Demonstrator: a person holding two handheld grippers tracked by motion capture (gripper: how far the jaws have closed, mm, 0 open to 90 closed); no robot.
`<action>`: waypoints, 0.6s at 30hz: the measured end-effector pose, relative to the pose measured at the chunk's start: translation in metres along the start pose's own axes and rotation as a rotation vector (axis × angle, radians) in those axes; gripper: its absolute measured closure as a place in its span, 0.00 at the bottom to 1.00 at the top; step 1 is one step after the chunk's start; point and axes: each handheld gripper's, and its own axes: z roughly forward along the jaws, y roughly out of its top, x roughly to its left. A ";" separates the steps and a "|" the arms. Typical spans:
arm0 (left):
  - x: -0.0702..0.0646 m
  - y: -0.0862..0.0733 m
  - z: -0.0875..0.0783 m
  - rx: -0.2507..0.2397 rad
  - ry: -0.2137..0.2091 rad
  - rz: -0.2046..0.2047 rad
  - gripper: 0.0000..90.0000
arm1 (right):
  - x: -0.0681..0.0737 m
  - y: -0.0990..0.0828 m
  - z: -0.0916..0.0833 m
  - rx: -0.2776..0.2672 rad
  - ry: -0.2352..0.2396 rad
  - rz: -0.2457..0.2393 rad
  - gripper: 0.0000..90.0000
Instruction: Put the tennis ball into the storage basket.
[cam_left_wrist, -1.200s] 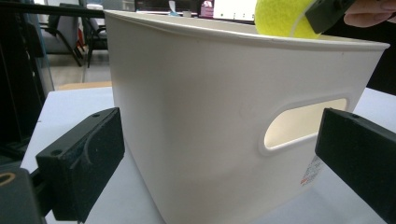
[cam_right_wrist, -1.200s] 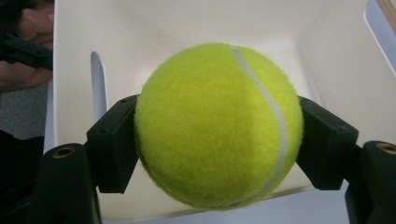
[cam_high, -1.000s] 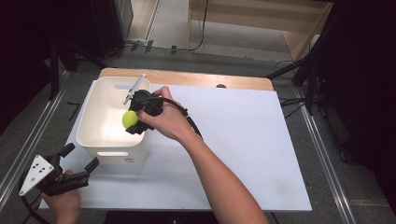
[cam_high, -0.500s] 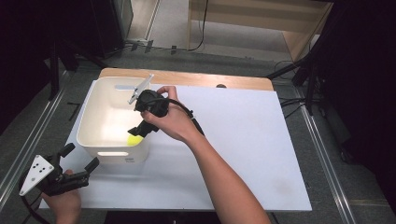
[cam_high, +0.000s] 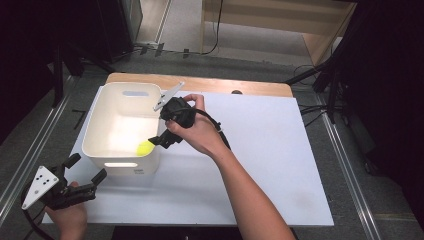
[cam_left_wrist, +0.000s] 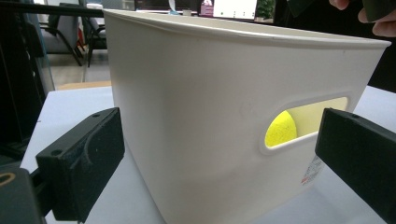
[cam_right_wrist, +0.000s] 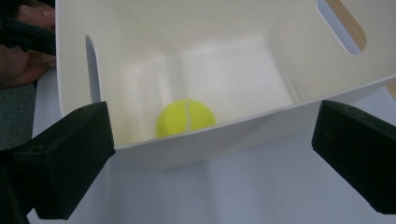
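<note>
A yellow tennis ball (cam_high: 145, 147) lies on the floor of the white bin (cam_high: 93, 120), near its front right corner. My right gripper (cam_high: 160, 137) hangs over the bin's right rim, and its jaws have just been opening; they stand wide with nothing between them. Its own view looks down past the rim into the bin (cam_right_wrist: 140, 56) at the ball (cam_right_wrist: 186, 116), with the right gripper (cam_right_wrist: 210, 154) well above it. My left gripper (cam_high: 87, 167) rests open at the table's front left, facing the bin's wall (cam_left_wrist: 187, 116). Through the handle slot the ball (cam_left_wrist: 280, 129) shows beyond the left gripper (cam_left_wrist: 219, 158).
The bin stands on a white board (cam_high: 260, 150) whose right half is bare. A wooden strip (cam_high: 225, 86) runs along the far edge. Metal rails (cam_high: 345, 150) flank the table, with dark floor and cables beyond. The right forearm crosses the board's middle.
The right gripper let go of the ball, which dropped to the bin's floor. That hand then drew back to the right, over the bin's rim. The left gripper kept still.
</note>
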 end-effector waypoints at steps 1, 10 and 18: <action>0.000 0.000 0.000 0.000 0.000 0.000 0.02 | -0.001 -0.002 -0.002 -0.001 -0.001 0.003 0.00; 0.000 0.000 0.000 0.003 0.001 0.003 0.02 | -0.003 -0.020 -0.014 -0.031 -0.028 0.029 0.00; 0.000 0.000 0.000 0.008 0.000 0.007 0.02 | -0.008 -0.045 -0.018 -0.038 -0.042 0.068 0.00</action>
